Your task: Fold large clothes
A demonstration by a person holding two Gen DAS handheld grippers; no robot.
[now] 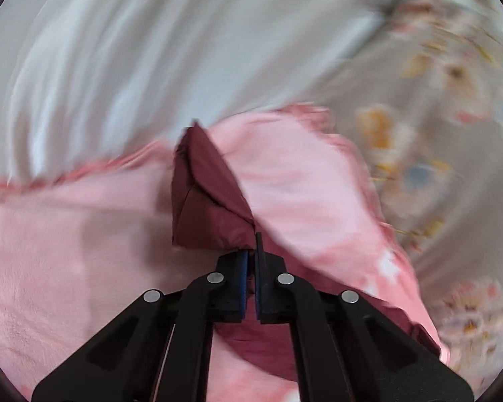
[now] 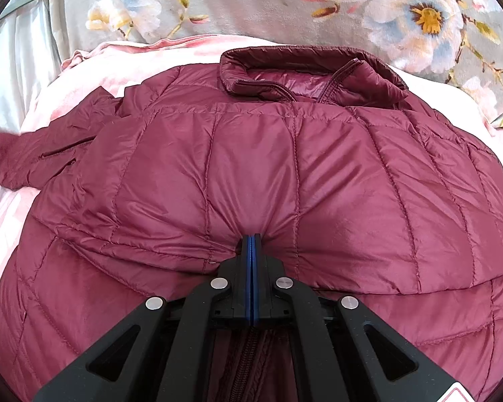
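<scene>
Right gripper (image 2: 251, 238): jaws closed flat together, tips pressed down into the quilted front of the jacket (image 2: 251, 154). The fabric puckers around the tips, but whether any of it is pinched between the pads cannot be told. Just below the gripper a zip track shows in the gap under the folded panel.

Left gripper (image 1: 251, 254): jaws drawn in on a maroon end of the jacket — most likely the sleeve (image 1: 208, 194) — which stands up in a peak just past the tips, with more maroon cloth trailing beneath the fingers. The view is blurred, so how deep the bite goes cannot be judged.

Location: the jacket lies spread on a pink blanket (image 2: 94, 63), collar (image 2: 312, 70) at the far side, one sleeve flung out to the left of the right-hand view. Beyond the blanket lies a floral cover (image 2: 234, 3); pale sheets (image 1: 134, 50) lie at the edge.

Handling, as a judgement: light, puffy, soft throughout — no stiffness to hold a crease, and trapped air will likely spring folds back open. The shell looks glossy, hence probably slippery; a shallow pinch on a smooth panel may slide off. Better holds: the cuff, hem, stitched quilting lines or the zip edge, where the layers bunch and give the pads something to bite.
</scene>
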